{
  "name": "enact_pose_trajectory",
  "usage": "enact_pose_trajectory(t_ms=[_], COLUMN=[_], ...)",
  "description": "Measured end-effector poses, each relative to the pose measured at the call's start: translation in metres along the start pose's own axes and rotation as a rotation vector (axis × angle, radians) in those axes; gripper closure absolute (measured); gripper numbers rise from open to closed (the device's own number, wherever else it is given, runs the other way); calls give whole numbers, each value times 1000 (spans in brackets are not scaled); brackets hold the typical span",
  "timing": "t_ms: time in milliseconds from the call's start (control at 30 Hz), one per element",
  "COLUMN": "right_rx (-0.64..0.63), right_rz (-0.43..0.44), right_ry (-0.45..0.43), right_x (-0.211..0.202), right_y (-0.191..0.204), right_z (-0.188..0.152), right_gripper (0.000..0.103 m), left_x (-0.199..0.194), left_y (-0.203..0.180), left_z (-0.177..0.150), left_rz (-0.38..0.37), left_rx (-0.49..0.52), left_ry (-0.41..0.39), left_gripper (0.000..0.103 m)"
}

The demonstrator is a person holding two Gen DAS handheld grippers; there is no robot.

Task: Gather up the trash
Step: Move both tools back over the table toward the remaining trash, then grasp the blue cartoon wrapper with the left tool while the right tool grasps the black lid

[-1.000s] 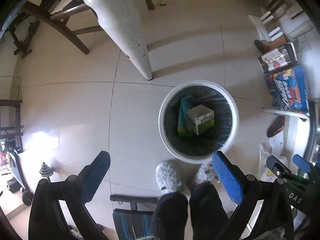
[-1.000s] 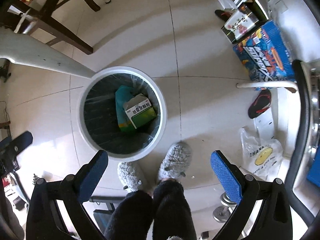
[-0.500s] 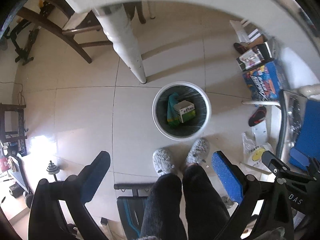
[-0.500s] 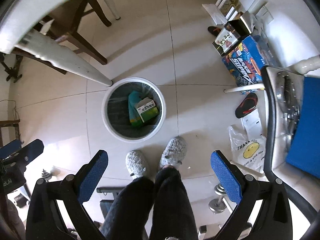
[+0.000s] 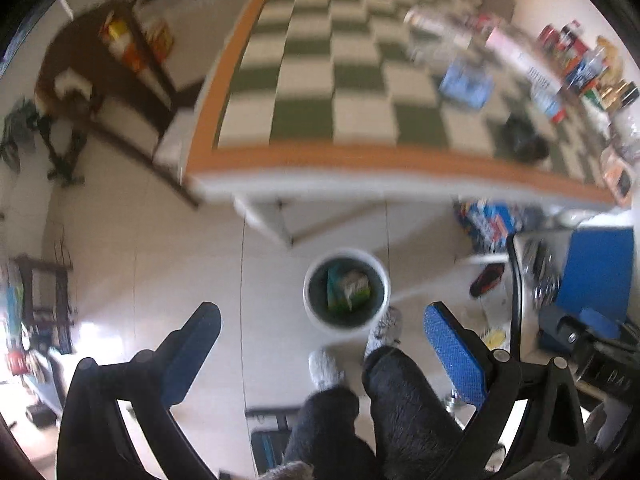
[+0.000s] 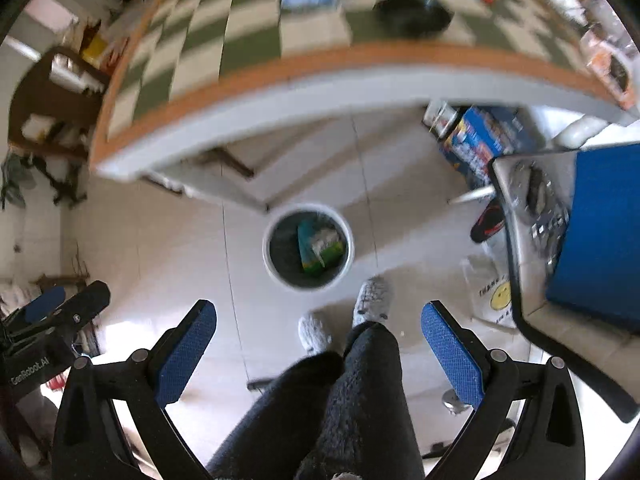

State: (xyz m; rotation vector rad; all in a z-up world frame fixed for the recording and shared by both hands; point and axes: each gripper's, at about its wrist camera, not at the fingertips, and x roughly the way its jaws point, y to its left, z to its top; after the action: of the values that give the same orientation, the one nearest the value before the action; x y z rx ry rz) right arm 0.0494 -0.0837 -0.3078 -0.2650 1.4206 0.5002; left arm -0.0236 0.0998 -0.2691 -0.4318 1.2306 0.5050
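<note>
A round white trash bin [image 5: 310,312] with a dark liner stands on the tiled floor far below, and shows in the right wrist view [image 6: 269,261] too. Inside lie a green-and-white box [image 5: 355,285] [image 6: 326,245] and a teal packet [image 5: 333,280] [image 6: 306,242]. My left gripper [image 5: 322,336] is open and empty, high above the floor. My right gripper [image 6: 320,334] is open and empty at a similar height. On the checkered table [image 5: 320,92] lie a blue packet [image 5: 466,84], a dark lump [image 5: 520,140] [image 6: 412,16] and other blurred items.
The table's orange edge [image 6: 280,72] runs across above the bin. The person's legs and grey slippers [image 5: 382,330] stand beside the bin. A chair with a blue seat [image 6: 600,232], a blue carton [image 6: 480,136], a red slipper [image 6: 488,224] and a wooden chair [image 5: 100,80] surround it.
Both grippers have risen well above the bin, from close over it to above table height. The checkered tabletop has come into view. Both stay open and empty.
</note>
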Motion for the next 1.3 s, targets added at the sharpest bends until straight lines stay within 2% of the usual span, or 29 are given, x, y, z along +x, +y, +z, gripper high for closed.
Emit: enact_pose_trajectory(t_ms=[133, 267, 400, 500, 600, 800, 833, 933, 1100, 1233, 1267, 1300], right_rx=[42, 98, 109, 89, 73, 38, 34, 32, 90, 133, 140, 151], right_rz=[-50, -81, -92, -114, -130, -106, -111, -124, -121, -130, -132, -131], right_ry=[-78, -91, -66, -2, 44, 145, 137, 98, 81, 84, 86, 86], right_x=[-31, -28, 9, 51, 85, 135, 136, 129, 115, 107, 107, 106], right_y=[-25, -56, -79, -90, -90, -82, -82, -87, -123, -152, -157, -161], right_z=[59, 129, 194, 239, 266, 289, 290, 293, 299, 302, 302, 302], right_gripper=[0, 0, 0, 0, 0, 0, 1, 14, 15, 15, 15, 15], left_x=[-5, 16, 47, 68, 85, 110, 113, 124, 154, 175, 179, 180], left_y=[-18, -43, -68, -87, -103, -131, -136, -157, -190, -201, -203, -203], left_z=[53, 102, 148, 176, 198, 235, 240, 252, 264, 266, 266, 266], left_rz=[56, 104, 134, 151, 159, 122, 102, 42, -47, -49, -54, -57], left_rx=[46, 61, 53, 63, 81, 103, 111, 170, 262, 286, 291, 292], left_ry=[-78, -69, -3, 44, 73, 121, 129, 164, 268, 337, 339, 337], left_gripper=[0, 0, 0, 0, 0, 0, 0, 0, 0, 0, 3, 14])
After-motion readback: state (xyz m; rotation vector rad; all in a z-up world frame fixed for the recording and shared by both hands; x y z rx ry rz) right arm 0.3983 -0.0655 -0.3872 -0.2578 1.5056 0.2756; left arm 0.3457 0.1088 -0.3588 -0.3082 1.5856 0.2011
